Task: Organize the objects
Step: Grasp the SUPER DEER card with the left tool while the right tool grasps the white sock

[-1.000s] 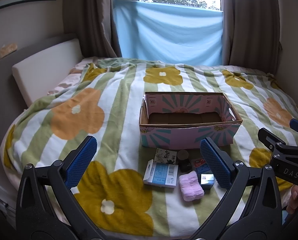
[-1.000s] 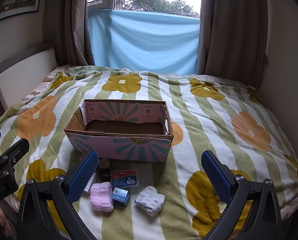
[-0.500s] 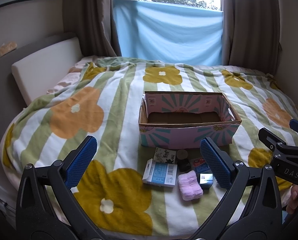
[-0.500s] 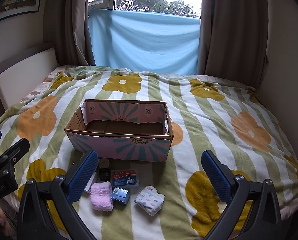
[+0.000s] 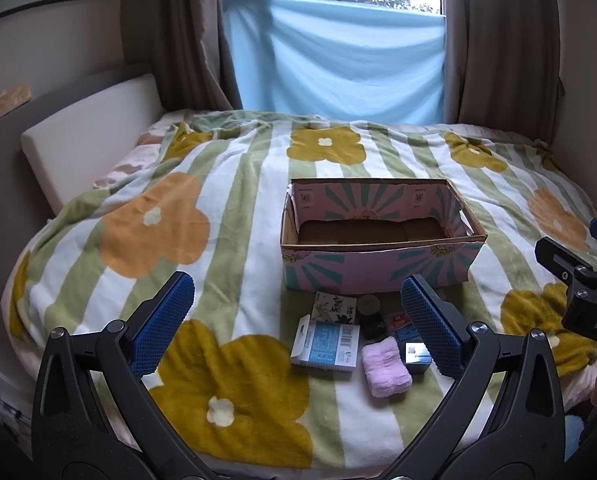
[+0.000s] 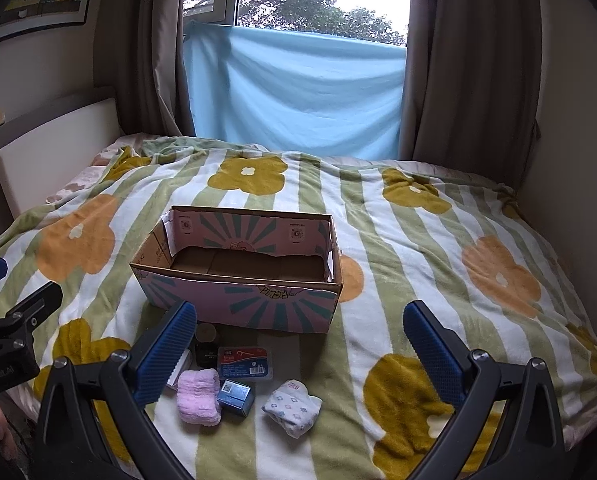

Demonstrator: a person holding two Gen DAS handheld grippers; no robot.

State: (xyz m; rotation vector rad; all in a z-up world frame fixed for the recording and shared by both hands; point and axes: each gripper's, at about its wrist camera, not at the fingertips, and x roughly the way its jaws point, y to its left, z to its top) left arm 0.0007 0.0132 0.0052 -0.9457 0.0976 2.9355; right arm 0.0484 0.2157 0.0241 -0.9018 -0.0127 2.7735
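Note:
An open pink and teal cardboard box (image 5: 378, 268) (image 6: 242, 300) stands empty on the bed. In front of it lie small items: a white and blue carton (image 5: 325, 342), a patterned card (image 5: 334, 307), a dark jar (image 5: 370, 314) (image 6: 205, 342), a pink towel roll (image 5: 386, 366) (image 6: 198, 396), a small blue box (image 5: 416, 356) (image 6: 235, 396), a red and blue floss case (image 6: 244, 362), and a white patterned cloth roll (image 6: 292, 406). My left gripper (image 5: 294, 320) is open and empty above them. My right gripper (image 6: 298, 344) is open and empty too.
The bed carries a striped flower blanket (image 5: 158, 232) (image 6: 478, 264). A cream headboard cushion (image 5: 86, 132) stands at the left. Curtains and a blue sheet (image 6: 294, 92) hang at the window behind. The right gripper shows at the left view's right edge (image 5: 578, 296).
Both views have shifted only very slightly; the items and box have not moved and both grippers stay open.

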